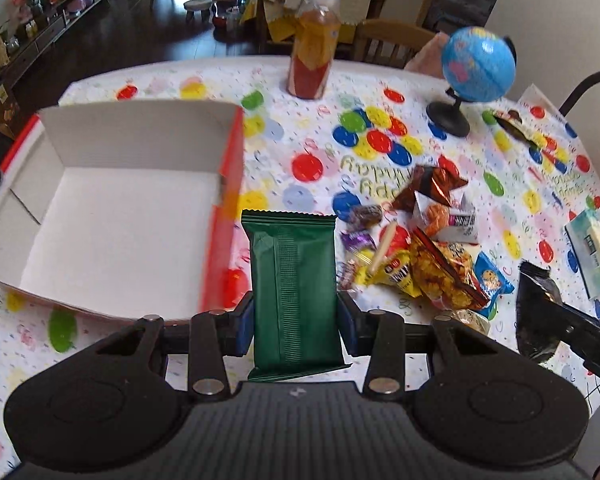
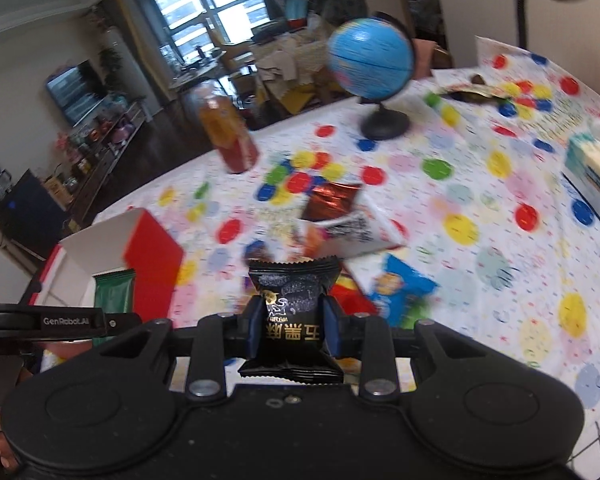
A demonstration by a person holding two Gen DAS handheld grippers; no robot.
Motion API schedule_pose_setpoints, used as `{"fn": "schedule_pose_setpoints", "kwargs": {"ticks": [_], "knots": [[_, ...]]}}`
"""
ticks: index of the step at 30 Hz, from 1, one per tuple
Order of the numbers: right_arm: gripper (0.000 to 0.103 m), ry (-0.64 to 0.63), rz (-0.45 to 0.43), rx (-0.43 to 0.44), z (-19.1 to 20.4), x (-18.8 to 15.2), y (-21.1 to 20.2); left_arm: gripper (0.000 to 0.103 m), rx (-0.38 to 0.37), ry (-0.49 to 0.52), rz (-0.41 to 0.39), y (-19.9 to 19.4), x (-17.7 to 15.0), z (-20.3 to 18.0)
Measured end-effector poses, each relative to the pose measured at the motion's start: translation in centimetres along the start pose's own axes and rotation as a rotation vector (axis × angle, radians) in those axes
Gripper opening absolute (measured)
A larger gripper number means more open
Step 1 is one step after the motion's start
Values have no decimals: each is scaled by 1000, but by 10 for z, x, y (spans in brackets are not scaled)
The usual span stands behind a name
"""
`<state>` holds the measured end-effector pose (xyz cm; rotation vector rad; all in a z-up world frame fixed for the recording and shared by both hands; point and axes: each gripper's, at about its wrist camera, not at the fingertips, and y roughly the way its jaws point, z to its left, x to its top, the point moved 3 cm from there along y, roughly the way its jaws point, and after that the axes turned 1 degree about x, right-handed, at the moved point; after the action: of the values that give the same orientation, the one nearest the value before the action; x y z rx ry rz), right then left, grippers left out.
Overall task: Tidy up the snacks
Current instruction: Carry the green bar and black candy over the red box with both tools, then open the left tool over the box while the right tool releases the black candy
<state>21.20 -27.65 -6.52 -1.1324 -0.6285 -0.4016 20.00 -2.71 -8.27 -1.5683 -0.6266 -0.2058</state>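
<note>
we carry one snack per hand to save trips: our left gripper (image 1: pixel 296 312) pinches the green bar (image 1: pixel 294 292) just beside the empty box (image 1: pixel 112 216), while our right gripper (image 2: pixel 290 326) pinches a black packet (image 2: pixel 292 312) above the pile (image 1: pixel 432 256).

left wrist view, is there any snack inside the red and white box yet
No, the red and white box shows only its bare white floor, while the green snack packet sits clamped in the left gripper.

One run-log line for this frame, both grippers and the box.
left gripper: shut on green wrapper | right gripper: shut on black packet | red-and-white box: open, nothing inside | snack pile: on table
</note>
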Motion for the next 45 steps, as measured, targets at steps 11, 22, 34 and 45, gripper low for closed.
{"fn": "schedule_pose_setpoints", "kwargs": {"ticks": [11, 22, 34, 45], "knots": [[30, -105, 14, 61, 103, 9, 16, 41, -11, -6, -48, -28, 11, 72], [30, -207, 47, 78, 188, 6, 57, 41, 58, -44, -74, -29, 28, 152], [30, -269, 119, 55, 239, 4, 122, 41, 106, -63, -36, 4, 49, 224], [30, -329, 200, 38, 267, -16, 176, 41, 137, -9, 58, 56, 54, 250]]}}
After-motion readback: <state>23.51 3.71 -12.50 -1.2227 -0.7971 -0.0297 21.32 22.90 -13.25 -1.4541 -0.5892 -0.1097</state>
